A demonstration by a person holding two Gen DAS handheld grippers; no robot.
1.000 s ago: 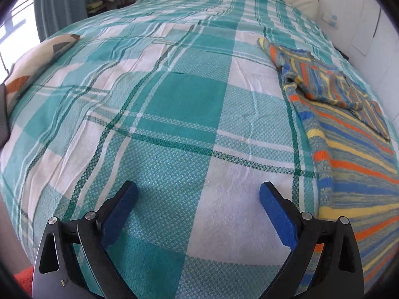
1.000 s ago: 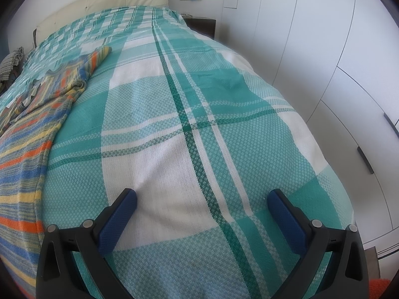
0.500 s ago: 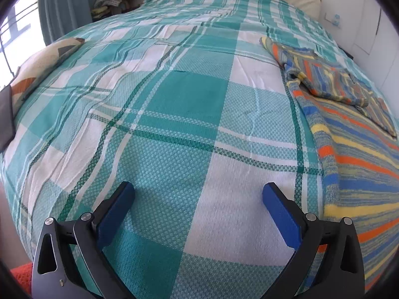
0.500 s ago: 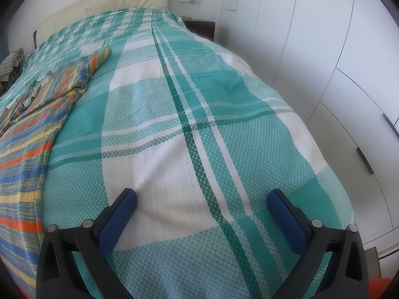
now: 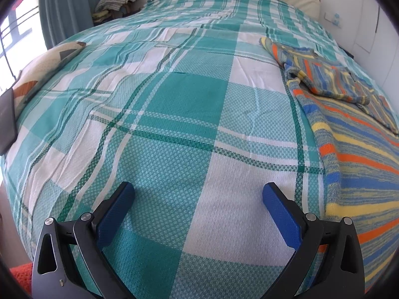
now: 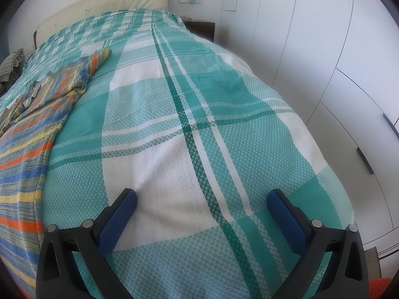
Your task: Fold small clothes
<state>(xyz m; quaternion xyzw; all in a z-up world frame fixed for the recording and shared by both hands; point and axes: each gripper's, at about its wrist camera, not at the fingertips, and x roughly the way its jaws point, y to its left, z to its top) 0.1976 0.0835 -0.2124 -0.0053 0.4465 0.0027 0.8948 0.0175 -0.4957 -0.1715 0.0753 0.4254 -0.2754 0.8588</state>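
Checked teal-and-white bedspread [image 5: 174, 114] fills both views, with a cream headboard [image 6: 99, 2] at the top of the frame and white wardrobe doors [image 6: 311, 49] along the right of the right wrist view. A striped sweater [image 5: 354, 149] lies spread on the bed, at the right edge of the left wrist view and the left edge of the right one [image 6: 27, 144]. One sleeve [image 5: 324, 79] looks already turned in across the body; the rest lies flat, so most folding seems left to do. Left claw [image 5: 198, 205] and right claw [image 6: 202, 210] both stand wide and empty over bare bedspread, beside the sweater and not touching it.
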